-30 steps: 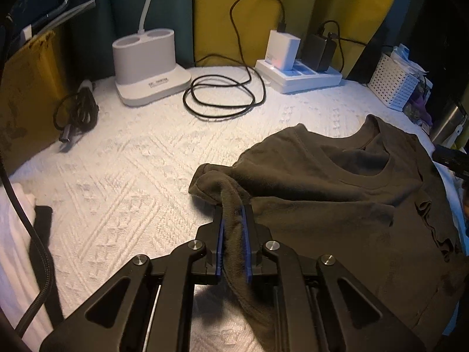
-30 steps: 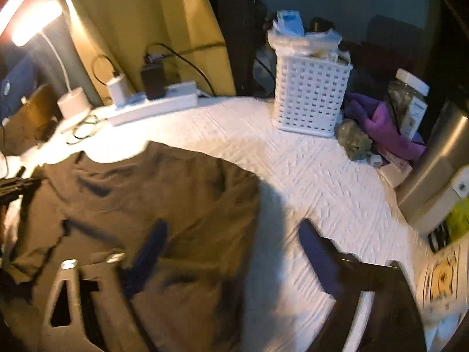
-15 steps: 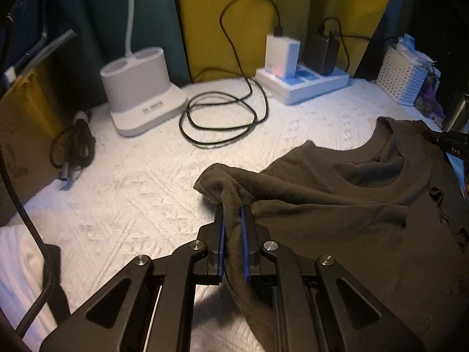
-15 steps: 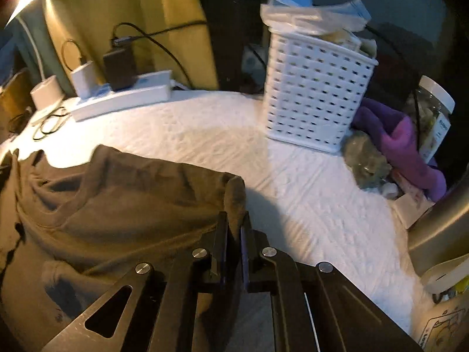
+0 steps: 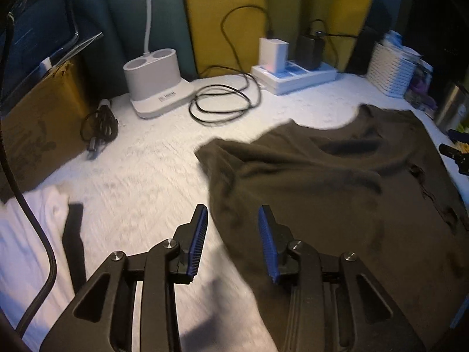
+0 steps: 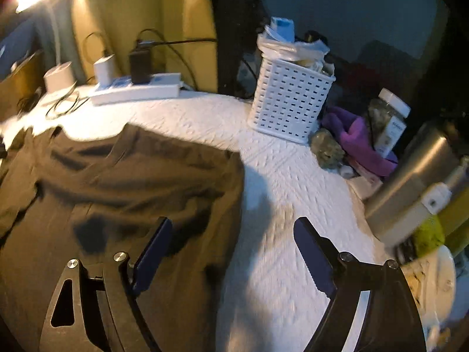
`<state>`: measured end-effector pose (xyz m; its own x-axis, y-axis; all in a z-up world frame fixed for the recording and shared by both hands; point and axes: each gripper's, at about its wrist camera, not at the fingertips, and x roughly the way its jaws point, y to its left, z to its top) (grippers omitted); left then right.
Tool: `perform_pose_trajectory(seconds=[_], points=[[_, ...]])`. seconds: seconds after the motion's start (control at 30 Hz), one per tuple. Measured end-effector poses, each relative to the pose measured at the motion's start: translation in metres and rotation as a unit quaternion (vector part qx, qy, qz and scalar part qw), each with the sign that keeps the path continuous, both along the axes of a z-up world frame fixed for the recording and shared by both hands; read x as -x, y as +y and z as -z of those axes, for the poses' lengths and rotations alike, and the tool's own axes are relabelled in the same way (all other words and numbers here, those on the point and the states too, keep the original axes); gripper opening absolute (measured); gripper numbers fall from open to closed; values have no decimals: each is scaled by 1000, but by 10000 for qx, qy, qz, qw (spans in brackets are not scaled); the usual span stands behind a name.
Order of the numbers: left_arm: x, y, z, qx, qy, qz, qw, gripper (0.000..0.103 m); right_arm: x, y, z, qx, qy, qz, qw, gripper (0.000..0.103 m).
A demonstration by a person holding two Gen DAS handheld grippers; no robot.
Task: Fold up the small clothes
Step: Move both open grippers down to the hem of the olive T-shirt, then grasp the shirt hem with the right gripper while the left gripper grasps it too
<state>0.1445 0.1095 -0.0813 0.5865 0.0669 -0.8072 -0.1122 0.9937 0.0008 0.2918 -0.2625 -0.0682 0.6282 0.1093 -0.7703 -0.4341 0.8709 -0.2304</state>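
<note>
- A white quilted cover [image 5: 152, 161] spreads over the surface in front of you, with yellow and teal curtains behind it.
- The dark shirt [image 5: 337, 182] lies rumpled on the cover, neckline toward the back, its left edge running down between your left fingers.
- Your left gripper [image 5: 233, 234] has its jaws spread apart, gripping nothing, hovering over the shirt's edge.
- Your right gripper [image 6: 231, 249] is spread wide, one finger over the shirt [image 6: 123, 193] and the other over bare cover; it holds nothing.
- At the back sit a lamp base [image 5: 155, 79], a coiled black cable [image 5: 225, 102] and a power strip [image 5: 296, 76].
- A white basket [image 6: 288, 102] stands near a purple cloth [image 6: 360, 138].
</note>
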Motion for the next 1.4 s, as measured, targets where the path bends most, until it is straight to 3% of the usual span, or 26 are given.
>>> perform_pose_trajectory(seconds=[0.27, 0.47, 0.6, 0.87, 1.13, 1.17, 1.23, 1.3, 1.4], points=[[40, -32, 23, 157, 321, 425, 9985, 36, 63, 7, 35, 420, 431, -320, 9977, 86], [65, -32, 2, 95, 47, 427, 9990, 37, 82, 1, 11, 435, -113, -25, 9990, 86], [89, -22, -14, 123, -208, 283, 9993, 51, 101, -12, -11, 307, -347, 135, 9988, 86], [151, -20, -12, 252, -269, 270, 9990, 53, 161, -33, -28, -251, -455, 207, 9984, 86], [172, -20, 20, 234, 28, 206, 9995, 53, 201, -47, -16, -667, -196, 246, 9973, 85], [174, -21, 23, 179, 31, 179, 9997, 54, 204, -50, -13, -675, -164, 263, 9972, 83], [178, -23, 24, 151, 3, 178, 9997, 54, 208, -57, -7, -701, -44, 346, 9969, 63], [180, -27, 25, 153, -31, 189, 9997, 54, 210, -63, -3, -777, 46, 387, 9962, 55], [183, -32, 24, 139, -90, 204, 9997, 54, 217, -61, -2, -987, 111, 256, 9947, 55]])
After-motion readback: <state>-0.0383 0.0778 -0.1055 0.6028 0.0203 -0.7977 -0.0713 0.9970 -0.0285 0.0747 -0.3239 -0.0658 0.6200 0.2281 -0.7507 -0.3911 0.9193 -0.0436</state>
